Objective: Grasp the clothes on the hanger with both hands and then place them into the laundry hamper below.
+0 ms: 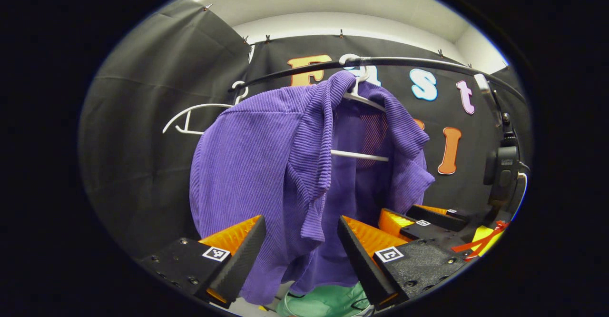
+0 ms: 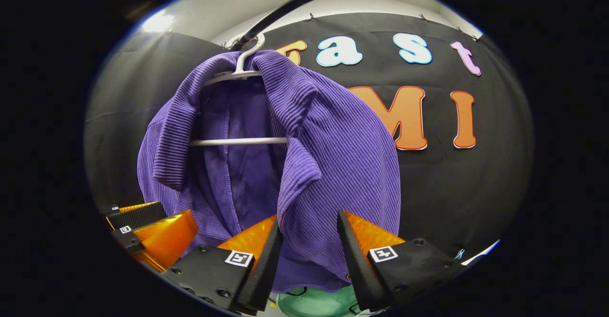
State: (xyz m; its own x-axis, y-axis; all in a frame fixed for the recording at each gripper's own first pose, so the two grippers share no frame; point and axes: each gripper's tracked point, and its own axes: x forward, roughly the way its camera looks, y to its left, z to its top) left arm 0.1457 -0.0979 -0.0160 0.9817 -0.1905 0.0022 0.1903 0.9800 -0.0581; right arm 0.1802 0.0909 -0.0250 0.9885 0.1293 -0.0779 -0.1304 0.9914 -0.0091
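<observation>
Left gripper point(image 1: 300, 241): fingers spread apart, nothing pressed between them; the hanging front edge of the purple garment point(image 1: 266, 164) falls into the gap (whether cloth touches either finger cannot be told).
Right gripper point(image 2: 307, 241): fingers likewise parted, no grip on anything; the garment's lower hem hangs in the gap between them; it also shows at the lower right of the left gripper view, just beside the left one.
Purple garment: ribbed, draped open on a white hanger point(image 1: 361, 100); the hanger's crossbar shows through the open front; in the right gripper view the collar folds over the hanger's shoulder.
Rail point(image 1: 404, 62): dark curved bar carrying the hanger by its hook; a second white hanger point(image 1: 195, 117), bare, hangs near the rail's left end, partly behind the garment's shoulder.
Below: a green thing point(image 2: 316, 300) directly under the garment's hem, between the fingers (too little visible to tell what it is).
Right end of the rail: a small black camera device point(image 1: 499, 169) on a pole, with cable.
</observation>
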